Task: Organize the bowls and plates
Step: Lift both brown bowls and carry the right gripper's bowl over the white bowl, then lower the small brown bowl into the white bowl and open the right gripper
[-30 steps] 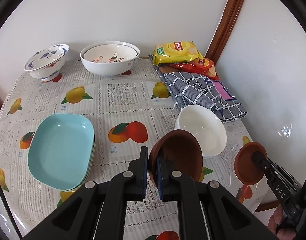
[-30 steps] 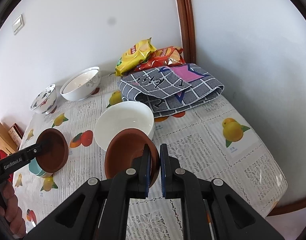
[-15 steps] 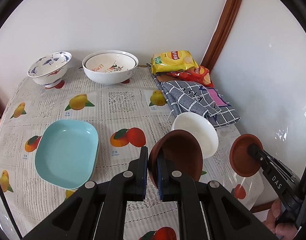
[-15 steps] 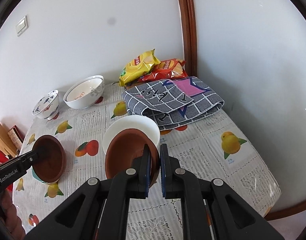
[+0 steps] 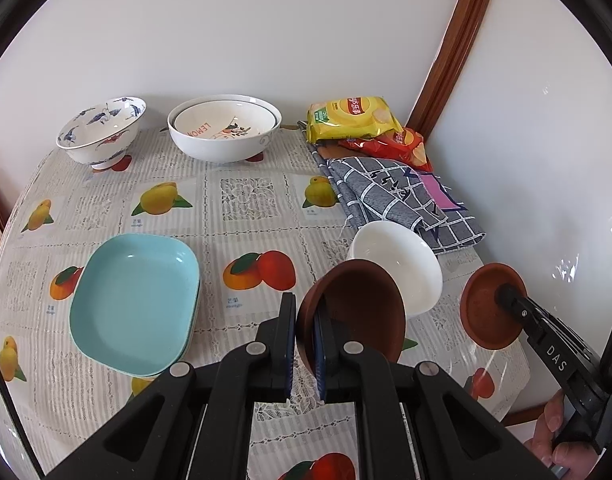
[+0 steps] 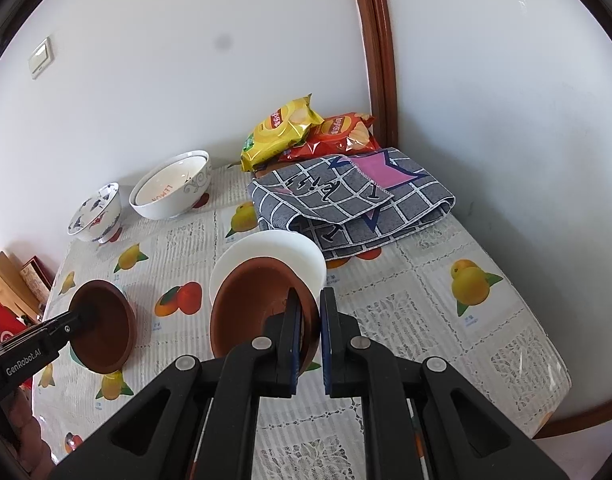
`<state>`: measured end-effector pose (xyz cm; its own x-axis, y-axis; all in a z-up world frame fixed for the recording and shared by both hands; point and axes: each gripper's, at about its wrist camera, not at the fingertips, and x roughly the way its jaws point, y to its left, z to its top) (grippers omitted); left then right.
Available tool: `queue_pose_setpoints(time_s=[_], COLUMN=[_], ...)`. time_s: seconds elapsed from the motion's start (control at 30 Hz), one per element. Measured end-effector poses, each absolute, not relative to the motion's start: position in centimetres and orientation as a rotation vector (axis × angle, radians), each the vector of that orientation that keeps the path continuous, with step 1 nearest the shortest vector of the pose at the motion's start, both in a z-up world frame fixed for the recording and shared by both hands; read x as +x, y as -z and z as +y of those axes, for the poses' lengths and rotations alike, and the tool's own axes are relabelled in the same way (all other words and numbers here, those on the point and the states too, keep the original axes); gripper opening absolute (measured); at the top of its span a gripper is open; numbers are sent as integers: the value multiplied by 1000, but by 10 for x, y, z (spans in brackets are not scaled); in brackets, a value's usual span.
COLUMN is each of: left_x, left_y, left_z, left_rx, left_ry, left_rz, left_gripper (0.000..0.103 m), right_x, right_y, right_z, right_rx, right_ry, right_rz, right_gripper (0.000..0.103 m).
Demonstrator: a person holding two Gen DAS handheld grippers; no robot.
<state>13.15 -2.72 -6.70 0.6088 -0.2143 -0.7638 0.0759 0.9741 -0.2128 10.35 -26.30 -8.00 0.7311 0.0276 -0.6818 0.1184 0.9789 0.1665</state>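
My left gripper [image 5: 304, 344] is shut on the rim of a brown bowl [image 5: 357, 312], held tilted above the table in front of a white bowl [image 5: 401, 260]. My right gripper [image 6: 307, 340] is shut on the rim of a second brown bowl [image 6: 254, 304], also tilted and just in front of the white bowl [image 6: 274, 252]. In the left wrist view the right gripper [image 5: 509, 300] and its brown bowl [image 5: 481, 316] hang at the right table edge. The right wrist view shows the left gripper [image 6: 82, 316] with its brown bowl [image 6: 106, 332] at the left.
A stack of teal plates [image 5: 134, 300] lies at the front left. At the back wall stand a blue-patterned bowl [image 5: 100, 132] and two nested white bowls [image 5: 226, 132]. Chip bags [image 5: 349, 120] and a folded checked cloth [image 5: 389, 192] fill the back right corner. A fruit-print tablecloth [image 5: 246, 208] covers the table.
Both grippers have drawn back a little from the table with their brown bowls still held. The white bowl and the other dishes look slightly smaller.
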Motion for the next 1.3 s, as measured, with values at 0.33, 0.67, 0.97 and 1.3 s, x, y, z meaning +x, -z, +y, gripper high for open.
queue_pose_setpoints(time_s=[0.33, 0.67, 0.97, 1.3], left_x=[140, 161, 182, 196], left_y=[71, 84, 101, 119], left_z=[-24, -13, -22, -33], left_rx=[-170, -201, -183, -167], left_ry=[161, 125, 130, 141], left_rz=[912, 932, 965, 1002], left_gripper=[8, 8, 8, 9], right_x=[110, 137, 174, 200], right_y=[81, 93, 120, 145], right_z=[-265, -260, -242, -240], right_rx=[208, 197, 133, 122], right_ry=[52, 25, 12, -2], right_rz=[751, 771, 821, 878], right_gripper=[9, 9, 9, 9])
